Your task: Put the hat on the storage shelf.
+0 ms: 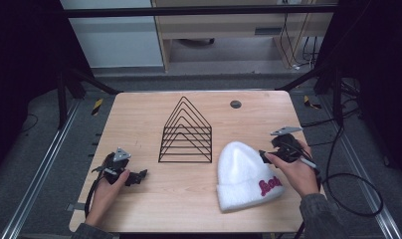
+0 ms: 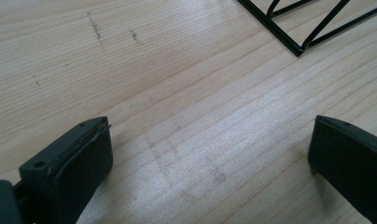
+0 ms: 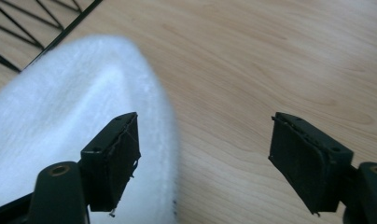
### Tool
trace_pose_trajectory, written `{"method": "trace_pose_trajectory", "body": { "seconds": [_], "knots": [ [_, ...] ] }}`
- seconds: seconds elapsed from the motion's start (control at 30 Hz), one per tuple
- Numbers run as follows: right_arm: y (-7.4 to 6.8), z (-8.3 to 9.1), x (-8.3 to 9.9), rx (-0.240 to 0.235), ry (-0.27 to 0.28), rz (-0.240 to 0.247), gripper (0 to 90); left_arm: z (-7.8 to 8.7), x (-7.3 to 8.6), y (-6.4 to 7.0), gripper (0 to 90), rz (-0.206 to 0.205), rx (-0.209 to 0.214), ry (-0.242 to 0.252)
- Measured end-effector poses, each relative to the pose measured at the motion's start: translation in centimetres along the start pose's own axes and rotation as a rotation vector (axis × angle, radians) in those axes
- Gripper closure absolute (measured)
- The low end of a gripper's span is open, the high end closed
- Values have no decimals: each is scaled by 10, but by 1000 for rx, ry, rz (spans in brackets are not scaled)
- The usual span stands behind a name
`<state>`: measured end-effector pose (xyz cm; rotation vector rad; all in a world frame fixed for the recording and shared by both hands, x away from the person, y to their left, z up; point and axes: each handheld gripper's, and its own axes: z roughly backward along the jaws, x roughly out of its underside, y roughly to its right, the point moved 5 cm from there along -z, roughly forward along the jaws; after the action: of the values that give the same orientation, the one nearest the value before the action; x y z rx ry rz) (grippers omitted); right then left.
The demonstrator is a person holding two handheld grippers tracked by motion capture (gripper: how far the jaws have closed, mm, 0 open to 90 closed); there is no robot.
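High view: the wooden table takes up most of the scene. On it, the black wire rack stands upright near the middle, its peaked frames nested one behind another. The white knit beanie lies flat to the right of the rack, nearer my edge, with its folded cuff toward me and red lettering on the cuff. A small dark round disc sits in the tabletop beyond the rack.

My right gripper rests at the beanie's right edge. In the right gripper view its jaws are spread wide, one over the white knit, the other over bare wood; nothing is pinched.

My left gripper lies on bare wood at the left, well apart from the beanie, jaws spread wide and empty, with the rack's corner ahead.
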<state>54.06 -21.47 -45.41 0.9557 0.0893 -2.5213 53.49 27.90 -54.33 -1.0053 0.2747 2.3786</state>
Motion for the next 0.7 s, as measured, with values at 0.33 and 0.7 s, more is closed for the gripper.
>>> {"method": "trace_pose_trajectory", "body": {
  "seconds": [0.33, 0.7],
  "knots": [
    [-35, -26, -28, -87, -38, 85, 409, 0, 0, 0, 0, -1, 0, 0],
    [-38, -59, -34, -108, -97, 47, 440, 0, 0, 0, 0, -2, 1, 0]
  ]
}}
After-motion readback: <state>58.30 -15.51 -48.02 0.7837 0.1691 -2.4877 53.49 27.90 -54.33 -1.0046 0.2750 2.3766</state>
